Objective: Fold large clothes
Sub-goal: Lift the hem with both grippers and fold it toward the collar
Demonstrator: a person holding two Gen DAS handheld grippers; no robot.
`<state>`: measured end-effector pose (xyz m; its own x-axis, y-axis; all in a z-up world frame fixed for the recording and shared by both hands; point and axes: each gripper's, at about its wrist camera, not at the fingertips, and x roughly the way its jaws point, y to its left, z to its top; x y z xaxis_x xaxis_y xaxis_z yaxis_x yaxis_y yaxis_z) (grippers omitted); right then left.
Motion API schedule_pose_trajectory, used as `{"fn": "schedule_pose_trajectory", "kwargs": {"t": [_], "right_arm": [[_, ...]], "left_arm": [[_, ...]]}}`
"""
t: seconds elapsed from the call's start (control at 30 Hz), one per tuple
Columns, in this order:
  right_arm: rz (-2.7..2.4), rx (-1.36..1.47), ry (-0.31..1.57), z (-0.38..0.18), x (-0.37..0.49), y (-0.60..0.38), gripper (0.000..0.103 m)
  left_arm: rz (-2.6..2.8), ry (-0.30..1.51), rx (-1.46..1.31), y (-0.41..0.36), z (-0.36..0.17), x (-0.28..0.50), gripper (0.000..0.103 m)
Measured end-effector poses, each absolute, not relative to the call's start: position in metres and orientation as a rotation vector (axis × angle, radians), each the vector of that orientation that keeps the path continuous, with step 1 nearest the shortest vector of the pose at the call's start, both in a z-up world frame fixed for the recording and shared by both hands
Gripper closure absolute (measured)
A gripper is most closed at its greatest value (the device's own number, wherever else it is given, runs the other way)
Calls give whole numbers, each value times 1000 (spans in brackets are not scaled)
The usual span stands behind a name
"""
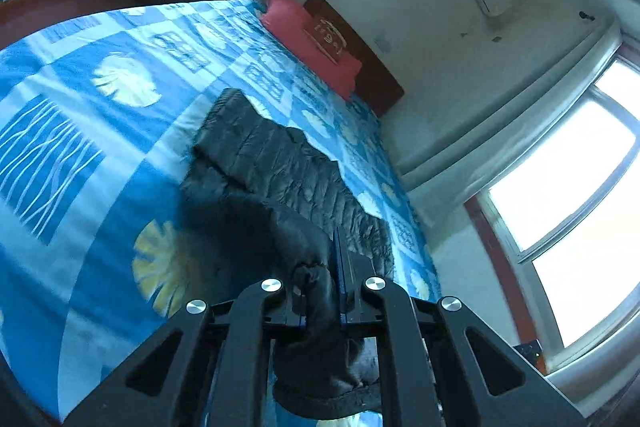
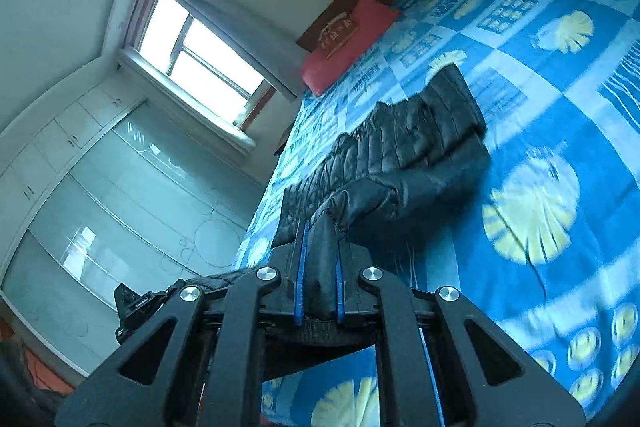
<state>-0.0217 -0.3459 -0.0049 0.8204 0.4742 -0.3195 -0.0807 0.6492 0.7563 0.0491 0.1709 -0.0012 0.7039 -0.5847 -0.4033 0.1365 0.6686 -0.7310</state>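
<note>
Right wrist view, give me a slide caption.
Right gripper clamps a black puffer jacket edge above the blue patterned bed.

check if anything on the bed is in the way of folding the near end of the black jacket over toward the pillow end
Nothing visible is. The left gripper and right gripper are each shut on the black jacket. Beyond it lies only bare blue bedsheet; the red pillow sits apart, at the headboard.

Jacket on bed, before pillow
</note>
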Motion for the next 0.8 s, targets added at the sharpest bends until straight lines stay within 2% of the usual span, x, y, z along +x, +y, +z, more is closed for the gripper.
{"fn": "schedule_pose_trajectory", "kwargs": {"t": [0.3, 0.57, 0.7, 0.8], "right_arm": [[300, 831, 529, -14, 134, -362, 92], [194, 908, 692, -94, 254, -378, 92], [116, 911, 765, -139, 282, -385, 92], [117, 915, 768, -151, 288, -385, 91]], "left_arm": [[-462, 735, -751, 149, -15, 204, 93], [-400, 857, -724, 124, -78, 310, 93], [-348, 920, -679, 123, -116, 337, 93], [-361, 946, -685, 126, -134, 345, 89]]}}
